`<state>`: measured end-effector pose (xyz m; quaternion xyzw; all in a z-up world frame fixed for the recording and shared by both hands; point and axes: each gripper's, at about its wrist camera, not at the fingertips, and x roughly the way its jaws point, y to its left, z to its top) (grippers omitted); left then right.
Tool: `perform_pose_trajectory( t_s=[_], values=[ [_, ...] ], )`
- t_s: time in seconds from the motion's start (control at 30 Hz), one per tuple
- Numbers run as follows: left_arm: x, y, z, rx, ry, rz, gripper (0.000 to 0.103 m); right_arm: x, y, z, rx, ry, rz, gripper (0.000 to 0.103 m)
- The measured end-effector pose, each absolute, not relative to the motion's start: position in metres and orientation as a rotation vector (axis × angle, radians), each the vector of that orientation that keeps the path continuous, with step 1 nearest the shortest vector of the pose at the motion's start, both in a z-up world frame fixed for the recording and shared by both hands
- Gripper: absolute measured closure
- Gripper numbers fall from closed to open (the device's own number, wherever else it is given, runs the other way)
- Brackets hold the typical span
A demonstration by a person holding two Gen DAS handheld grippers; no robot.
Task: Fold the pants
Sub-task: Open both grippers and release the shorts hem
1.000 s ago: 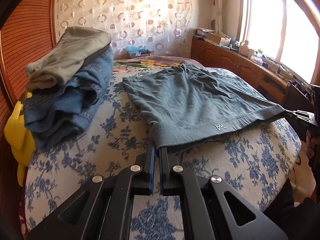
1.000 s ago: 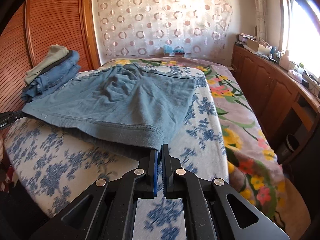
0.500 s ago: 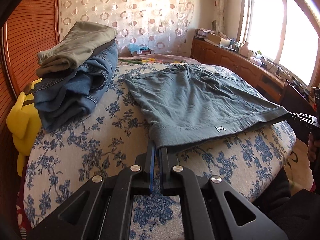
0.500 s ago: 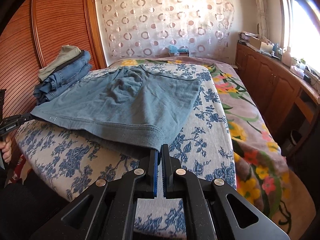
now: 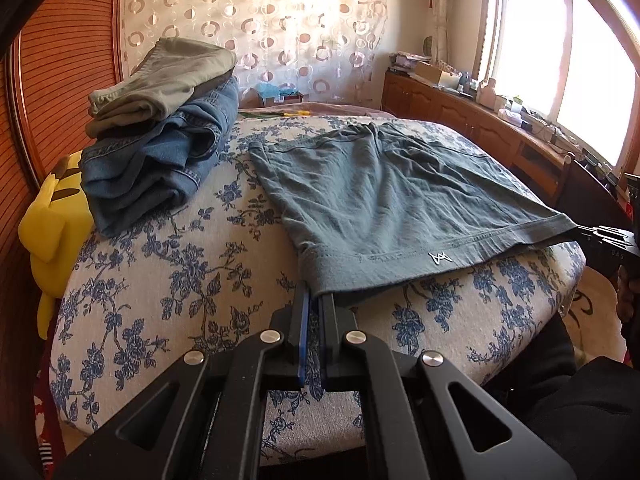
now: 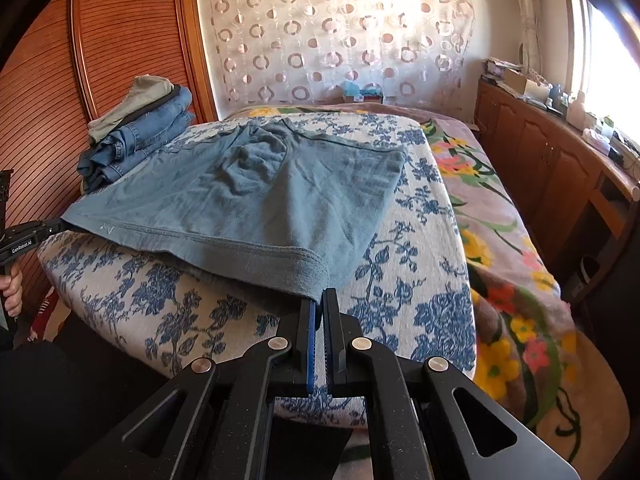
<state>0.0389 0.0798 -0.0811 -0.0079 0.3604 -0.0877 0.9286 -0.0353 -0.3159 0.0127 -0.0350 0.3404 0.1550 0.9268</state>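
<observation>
Pinching the near hem at both corners, we have the grey-blue shorts [image 5: 384,196] held from two sides: our left gripper [image 5: 313,300] is clamped on the near left corner of the hem, its blue-lined fingers [image 5: 301,332] pressed together with the cloth caught at their tips, and our right gripper [image 6: 319,300] is clamped the same way on the near right corner. From the left wrist view we can see the right gripper out at the far end of the hem, at the right edge of the picture, and from the right wrist view the left one shows at the left edge with a hand [image 6: 12,288] below it. The hem is drawn taut between the two tools and sits slightly raised at the near edge of the blue-flowered mattress cover [image 5: 160,280], with a small white logo [image 5: 439,258] on the hem band. Beyond the hem, the shorts lie spread flat and a little wrinkled across the cover, waistband at the far end. To the left and further off, a stack of folded jeans [image 5: 160,160] rests with folded olive pants [image 5: 164,80] on top, well apart from the shorts. A yellow plush toy [image 5: 52,220] sits by the left edge against the wooden panel. On the right, a floral blanket [image 6: 504,240] runs along the bed, then wooden cabinets [image 6: 552,164]. Farthest off hangs a curtain with circles [image 6: 340,32].
</observation>
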Motion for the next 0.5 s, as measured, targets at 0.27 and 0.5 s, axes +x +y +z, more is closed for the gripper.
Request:
perform_pose_trajectory(
  t_s=[0.27,0.5],
  values=[
    [0.037,0.082,-0.082,0.004,0.737,-0.174,0.098,-0.032,-0.315,0.009,-0.068,0.725,0.306,0.1],
    [0.034,0.086,-0.073,0.017,0.717,-0.166,0.077,-0.041,-0.312,0.02,-0.085,0.703,0.321,0.099]
  ],
)
